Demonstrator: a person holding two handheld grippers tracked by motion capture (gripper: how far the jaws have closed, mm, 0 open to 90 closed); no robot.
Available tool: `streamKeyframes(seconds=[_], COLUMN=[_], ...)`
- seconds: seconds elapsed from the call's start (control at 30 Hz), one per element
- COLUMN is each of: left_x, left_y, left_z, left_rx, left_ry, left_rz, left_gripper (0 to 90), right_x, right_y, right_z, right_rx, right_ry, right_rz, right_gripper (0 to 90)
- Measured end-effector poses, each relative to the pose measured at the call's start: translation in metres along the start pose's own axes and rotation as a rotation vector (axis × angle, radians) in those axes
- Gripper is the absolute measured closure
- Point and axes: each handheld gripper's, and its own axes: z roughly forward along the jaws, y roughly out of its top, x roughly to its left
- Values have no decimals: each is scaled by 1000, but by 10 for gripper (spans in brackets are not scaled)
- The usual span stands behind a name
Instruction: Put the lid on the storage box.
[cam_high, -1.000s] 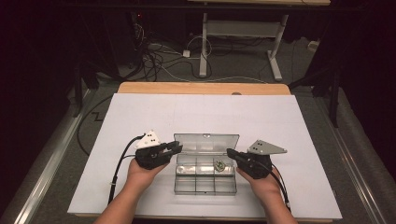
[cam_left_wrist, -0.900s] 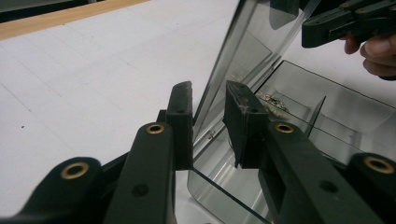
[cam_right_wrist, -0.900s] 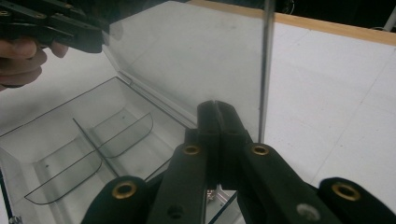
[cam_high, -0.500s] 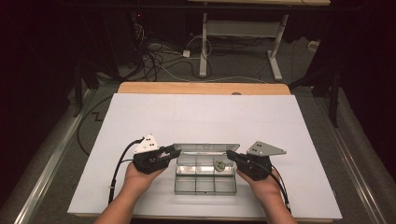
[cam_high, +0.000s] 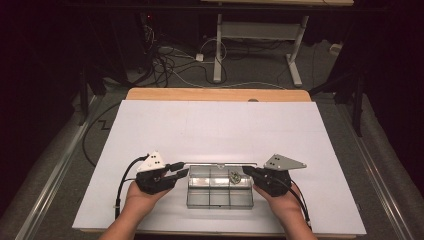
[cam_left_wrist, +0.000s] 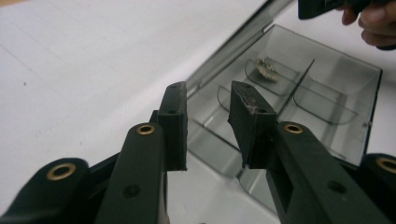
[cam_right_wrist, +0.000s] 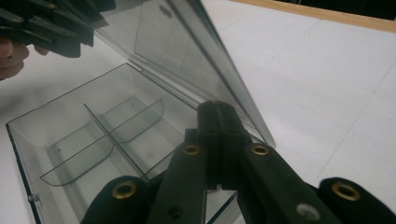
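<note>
Clear plastic compartment box (cam_high: 220, 191) is set near the bench's (cam_high: 215, 125) front edge, long axis along it, between both tongs. Left tongs (cam_left_wrist: 208, 105), apart and just opening, hold nothing; right tongs (cam_right_wrist: 218, 112) are pressed together at its right end.

Shut black gripper over an open clear box

The right gripper (cam_right_wrist: 217, 109) has its 2 jaws pressed together with nothing visibly between them, their tips reaching the far edge of a clear plastic box (cam_right_wrist: 70, 140) by the hinge. The box is split by thin dividers into compartments, and those that can be seen look bare. Its clear lid (cam_right_wrist: 187, 51) stands tilted open behind the jaws. The box sits on a white table (cam_right_wrist: 327, 79). The left gripper (cam_right_wrist: 51, 25) shows at the top left corner, with fingers (cam_right_wrist: 11, 56) beside it.
</note>
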Motion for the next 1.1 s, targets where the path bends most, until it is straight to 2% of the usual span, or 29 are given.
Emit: streamKeyframes(seconds=[0.07, 0.17, 0.27, 0.33, 0.57, 0.8, 1.1], left_x=[-1, -3, -7, -10, -18, -20, -22], left_y=[-4, -7, -5, -3, 3, 3, 3], left_z=[-1, -1, -2, -1, 4, 6, 3], left_rx=[14, 13, -12, -22, -29, -32, -41], left_ry=[-9, -38, -66, -81, -112, -130, -125], left_rz=[-16, -28, -25, -21, -11, -9, -7], left_gripper=[633, 649, 805, 873, 877, 877, 876], right_x=[1, 1, 2, 2, 4, 6, 8], right_y=[-1, -2, -2, -2, -4, -8, -12], right_z=[0, -1, -2, -2, -5, -7, -9], right_rx=[2, 3, 0, 0, 4, 17, 30], right_ry=[-1, -3, -9, -9, -9, -10, -13], right_rz=[1, 0, 3, 0, -8, -12, -16], right_gripper=[900, 900, 900, 900, 900, 900, 900])
